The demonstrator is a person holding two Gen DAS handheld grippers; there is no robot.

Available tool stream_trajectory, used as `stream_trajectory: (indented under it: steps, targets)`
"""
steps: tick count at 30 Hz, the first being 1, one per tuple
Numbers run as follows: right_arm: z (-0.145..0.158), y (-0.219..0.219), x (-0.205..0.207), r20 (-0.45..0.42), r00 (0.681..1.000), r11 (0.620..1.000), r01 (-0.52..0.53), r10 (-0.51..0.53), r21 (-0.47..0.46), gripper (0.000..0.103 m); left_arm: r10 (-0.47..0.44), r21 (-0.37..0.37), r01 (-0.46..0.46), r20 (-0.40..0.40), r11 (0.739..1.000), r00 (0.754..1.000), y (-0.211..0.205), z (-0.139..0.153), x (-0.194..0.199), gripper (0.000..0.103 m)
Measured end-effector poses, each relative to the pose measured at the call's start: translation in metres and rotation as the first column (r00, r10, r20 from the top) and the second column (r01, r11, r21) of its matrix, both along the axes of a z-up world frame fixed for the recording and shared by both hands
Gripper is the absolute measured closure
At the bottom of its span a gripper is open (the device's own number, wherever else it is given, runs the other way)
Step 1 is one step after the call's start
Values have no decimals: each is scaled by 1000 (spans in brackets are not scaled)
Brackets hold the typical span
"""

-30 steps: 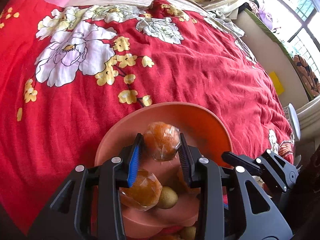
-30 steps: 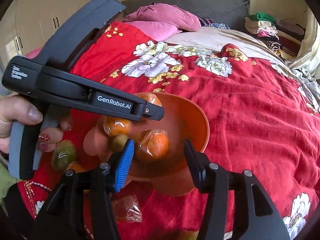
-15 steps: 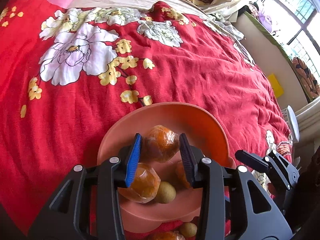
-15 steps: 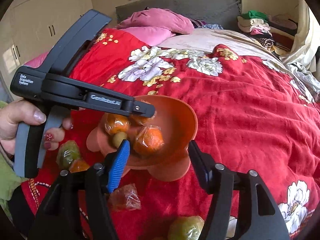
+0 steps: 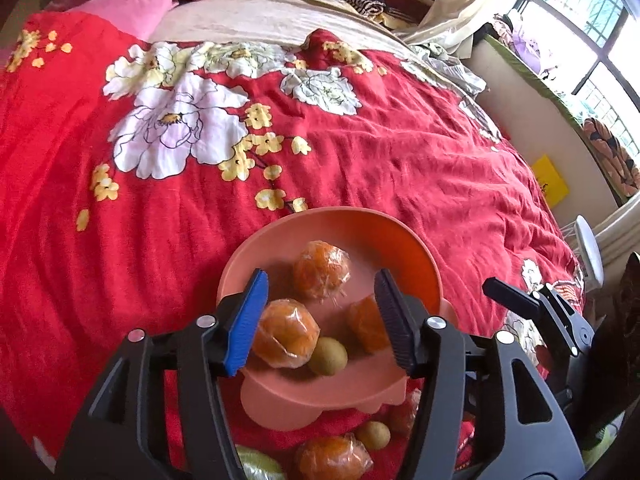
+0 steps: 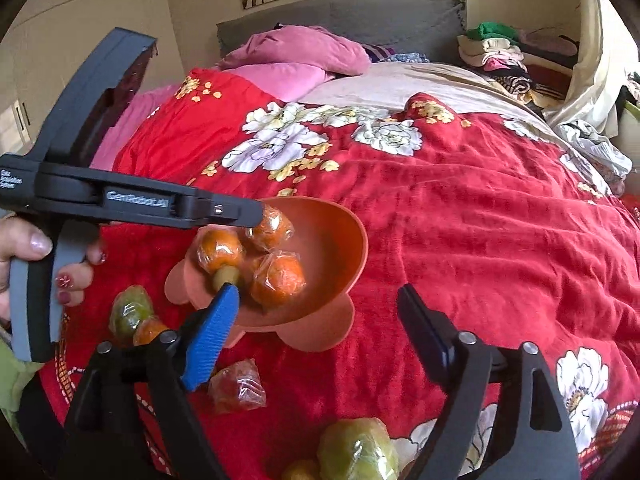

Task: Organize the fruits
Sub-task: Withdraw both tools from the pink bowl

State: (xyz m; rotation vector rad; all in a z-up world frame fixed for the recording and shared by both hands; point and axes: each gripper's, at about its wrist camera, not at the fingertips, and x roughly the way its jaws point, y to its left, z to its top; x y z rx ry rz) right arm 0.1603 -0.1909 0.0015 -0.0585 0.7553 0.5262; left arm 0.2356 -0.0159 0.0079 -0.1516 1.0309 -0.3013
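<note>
An orange bowl (image 5: 332,224) sits on the red quilt and holds three plastic-wrapped oranges: one far (image 5: 321,270), one left (image 5: 286,334), one right (image 5: 366,324). A small brownish-green fruit (image 5: 328,356) lies beside them. My left gripper (image 5: 322,280) hovers over the bowl with its jaws opening; its pads touch no fruit. My right gripper (image 6: 317,294) stands in front of the bowl (image 6: 352,256), jaws opening wide, with nothing held between them. The right wrist view shows a hand (image 6: 24,248) holding the left gripper.
Loose wrapped fruits lie on the quilt near the bowl: a green one (image 6: 128,312), a reddish one (image 6: 238,386), a large green one (image 6: 356,452) and an orange (image 5: 332,458). Pink pillows (image 6: 304,56) and piled clothes (image 6: 500,52) are at the bed's far end.
The left jaws opened and let go of the wrapped orange, which now lies in the bowl. Both grippers drew back from the bowl, and the right jaws spread wider.
</note>
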Motion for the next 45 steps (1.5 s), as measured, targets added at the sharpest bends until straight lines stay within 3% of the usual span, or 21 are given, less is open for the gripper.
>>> stream_trajectory:
  steps: [9,26,45]
  targets:
    - [4,-6,-5,9,1000,1000,22,-22,-7,10,15,19,-16,52,1000,999,2,15,-19,36]
    - [13,-18,-13,24,997,997,73,-73,2,4,60,-21,-59,74,998,995,18,25,-41,15]
    - [29,-25,-31,64,994,996,89,-88,-7,4,151,-27,-149,95,989,984,53,27,-71,10]
